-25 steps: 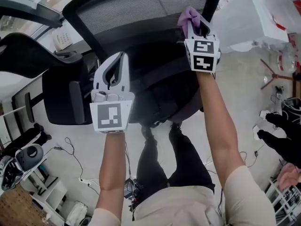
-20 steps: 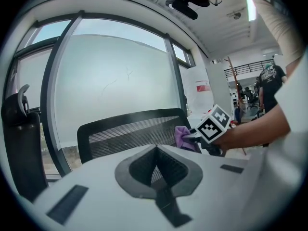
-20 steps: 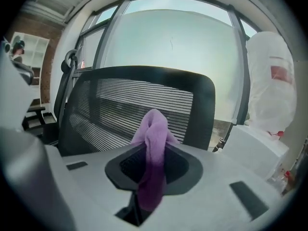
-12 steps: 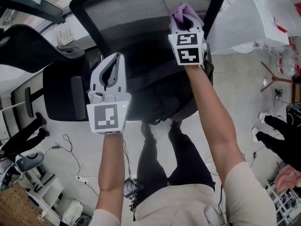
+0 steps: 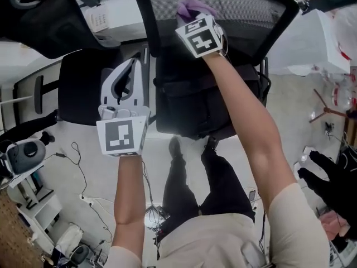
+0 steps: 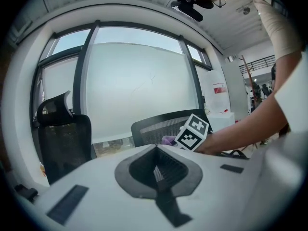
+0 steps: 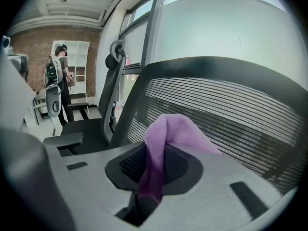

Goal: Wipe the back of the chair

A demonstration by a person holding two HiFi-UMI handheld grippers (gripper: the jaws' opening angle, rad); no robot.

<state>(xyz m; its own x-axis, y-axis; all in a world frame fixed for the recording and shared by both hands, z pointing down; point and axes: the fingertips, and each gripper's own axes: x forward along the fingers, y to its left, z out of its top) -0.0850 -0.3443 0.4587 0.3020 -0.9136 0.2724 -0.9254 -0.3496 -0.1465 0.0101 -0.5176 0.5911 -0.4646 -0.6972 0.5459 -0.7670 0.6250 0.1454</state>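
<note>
Purple cloth (image 7: 168,134) pinched in right gripper (image 5: 191,15), at chair back (image 5: 245,7) near its left edge; mesh open rightward; left gripper (image 5: 133,71) closed, empty.

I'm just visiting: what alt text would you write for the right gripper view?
A purple cloth, clamped in the right gripper, is held up to the office chair's black mesh back. A second chair and a person with a backpack stand farther left.

Purple cloth (image 7: 166,134) (bunched) at chair back (image 7: 231,105)
</note>
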